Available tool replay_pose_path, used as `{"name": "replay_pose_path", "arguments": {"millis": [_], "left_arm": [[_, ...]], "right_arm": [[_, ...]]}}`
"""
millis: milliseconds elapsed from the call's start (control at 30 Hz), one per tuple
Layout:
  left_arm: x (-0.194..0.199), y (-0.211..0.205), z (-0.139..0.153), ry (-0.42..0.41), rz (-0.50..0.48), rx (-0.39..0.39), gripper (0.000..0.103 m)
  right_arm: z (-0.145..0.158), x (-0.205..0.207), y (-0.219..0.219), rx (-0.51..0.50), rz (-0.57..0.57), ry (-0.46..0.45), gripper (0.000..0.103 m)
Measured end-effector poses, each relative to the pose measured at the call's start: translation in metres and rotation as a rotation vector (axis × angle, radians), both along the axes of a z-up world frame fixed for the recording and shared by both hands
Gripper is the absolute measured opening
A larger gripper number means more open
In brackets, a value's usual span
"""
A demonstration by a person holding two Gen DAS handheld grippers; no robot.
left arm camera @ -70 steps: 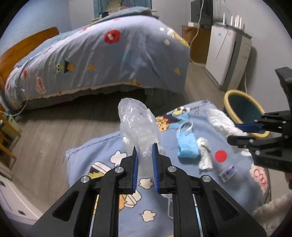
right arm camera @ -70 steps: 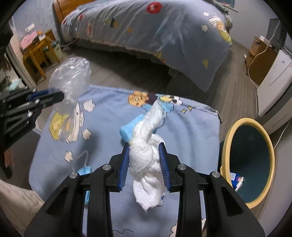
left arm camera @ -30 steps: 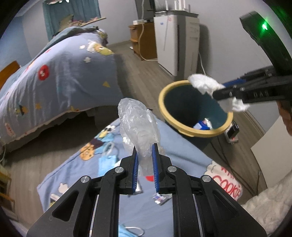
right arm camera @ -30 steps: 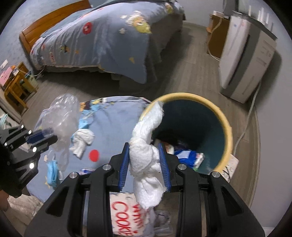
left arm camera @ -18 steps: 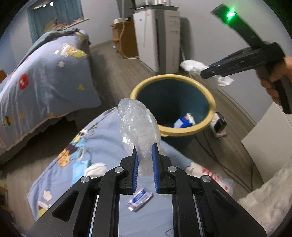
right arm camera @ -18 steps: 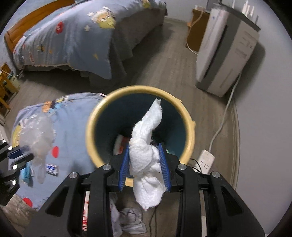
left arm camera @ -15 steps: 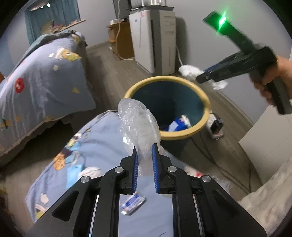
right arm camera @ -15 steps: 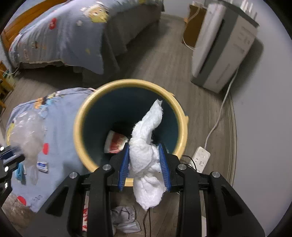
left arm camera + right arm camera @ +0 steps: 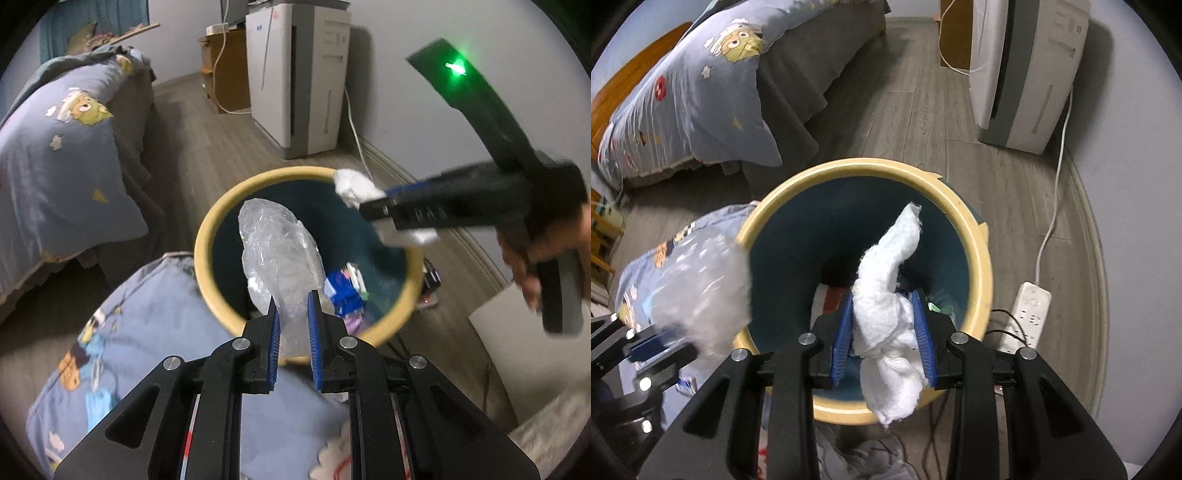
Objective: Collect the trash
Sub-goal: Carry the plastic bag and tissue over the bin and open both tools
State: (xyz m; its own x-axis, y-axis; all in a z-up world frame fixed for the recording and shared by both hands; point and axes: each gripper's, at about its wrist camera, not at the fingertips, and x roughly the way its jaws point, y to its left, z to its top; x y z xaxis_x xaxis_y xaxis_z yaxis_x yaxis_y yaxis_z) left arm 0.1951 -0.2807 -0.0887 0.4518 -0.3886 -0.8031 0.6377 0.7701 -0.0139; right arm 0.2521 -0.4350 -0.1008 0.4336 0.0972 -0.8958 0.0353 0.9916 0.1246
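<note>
Left tongs (image 9: 292,325): we hold them nearly closed on the lower end of a clear plastic bag (image 9: 279,254); the blue pads press it from both sides.
Bag, axis: long axis runs forward along the fingers, crumpled top pointing away from us and up, over the near part of the bin (image 9: 207,236) mouth.
Right tongs (image 9: 882,332): we hold them partly closed, pads pinching a wad of white tissue (image 9: 886,314) at its middle.
Tissue, axis: long axis along the fingers; a twisted tail points forward over the bin (image 9: 979,258) opening, and a thicker knot hangs below the pads toward us.
Bin: round, yellow rim, dark teal inside, standing on the wooden floor (image 9: 905,110) just beside a blue cartoon-print cloth (image 9: 155,332).
Bin contents: blue and white wrappers (image 9: 345,291) at the bottom.
Left view only: the right tongs (image 9: 360,199) seen from the side above the far rim, tissue (image 9: 354,186) sticking out both ends, and our right hand (image 9: 546,258) on the handle.
Right view only: the left tongs (image 9: 661,343) at lower left with the bag (image 9: 701,291) blurred over the near-left rim; a white power strip (image 9: 1030,314) on the floor right of the bin.
Both views: bed (image 9: 55,155) at left, white appliance (image 9: 299,77) by the wall.
</note>
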Motion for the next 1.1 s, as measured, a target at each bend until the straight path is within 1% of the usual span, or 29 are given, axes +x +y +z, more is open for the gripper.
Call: {"name": "replay_pose_path", "arguments": {"millis": [67,167,267,333,433,500,567,667,767,833,867,900,933,967,1000,1033,1067,1100], "left_arm": [[0.014,-0.007,-0.004,0.006,-0.002,0.001,0.015],[0.035,-0.019,-0.015,0.010,-0.012,0.037,0.015],[0.056,-0.022,-0.030,0.025,-0.005,0.061,0.015],[0.069,-0.023,-0.038,0.037,-0.008,0.079,0.015],[0.077,-0.024,-0.043,0.019,-0.010,0.108,0.015],[0.080,-0.023,-0.043,0.011,-0.011,0.087,0.015],[0.084,-0.022,-0.045,0.025,-0.016,0.059,0.015],[0.084,-0.023,-0.048,0.022,-0.029,0.066,0.016],[0.084,-0.024,-0.050,0.008,-0.041,0.074,0.022],[0.084,-0.022,-0.052,0.007,-0.043,0.069,0.032],[0.084,-0.021,-0.053,0.011,-0.046,0.062,0.041],[0.084,-0.021,-0.053,0.011,-0.048,0.059,0.047],[0.082,-0.020,-0.053,0.001,-0.046,0.061,0.049],[0.082,-0.019,-0.054,-0.003,-0.046,0.058,0.052],[0.081,-0.018,-0.053,-0.004,-0.049,0.051,0.056],[0.080,-0.017,-0.053,-0.005,-0.050,0.047,0.059],[0.078,-0.015,-0.052,-0.010,-0.050,0.040,0.063],[0.077,-0.013,-0.050,-0.014,-0.051,0.035,0.068]], "right_arm": [[-0.004,0.004,-0.001,0.015,-0.012,0.003,0.031],[-0.016,0.008,-0.005,0.027,-0.027,0.024,0.031],[-0.027,0.010,-0.007,0.045,-0.033,0.050,0.031],[-0.033,0.013,-0.007,0.034,-0.034,0.051,0.031],[-0.042,0.020,-0.004,0.020,-0.026,0.057,0.031],[-0.047,0.026,-0.003,0.014,-0.030,0.059,0.031],[-0.050,0.030,-0.003,0.019,-0.039,0.053,0.031],[-0.046,0.037,-0.004,0.049,-0.064,0.024,0.032],[-0.041,0.043,-0.003,0.063,-0.079,0.001,0.033],[-0.042,0.044,0.000,0.063,-0.081,-0.003,0.033],[-0.043,0.045,0.000,0.062,-0.086,0.000,0.033],[-0.043,0.045,0.001,0.066,-0.089,0.001,0.033],[-0.043,0.045,0.001,0.077,-0.093,0.001,0.033],[-0.044,0.045,0.001,0.089,-0.094,0.004,0.036],[-0.043,0.047,0.001,0.097,-0.092,0.003,0.041],[-0.042,0.047,0.002,0.103,-0.095,-0.004,0.058],[-0.041,0.048,0.001,0.101,-0.098,-0.010,0.067],[-0.039,0.048,0.001,0.099,-0.101,-0.019,0.067]]}}
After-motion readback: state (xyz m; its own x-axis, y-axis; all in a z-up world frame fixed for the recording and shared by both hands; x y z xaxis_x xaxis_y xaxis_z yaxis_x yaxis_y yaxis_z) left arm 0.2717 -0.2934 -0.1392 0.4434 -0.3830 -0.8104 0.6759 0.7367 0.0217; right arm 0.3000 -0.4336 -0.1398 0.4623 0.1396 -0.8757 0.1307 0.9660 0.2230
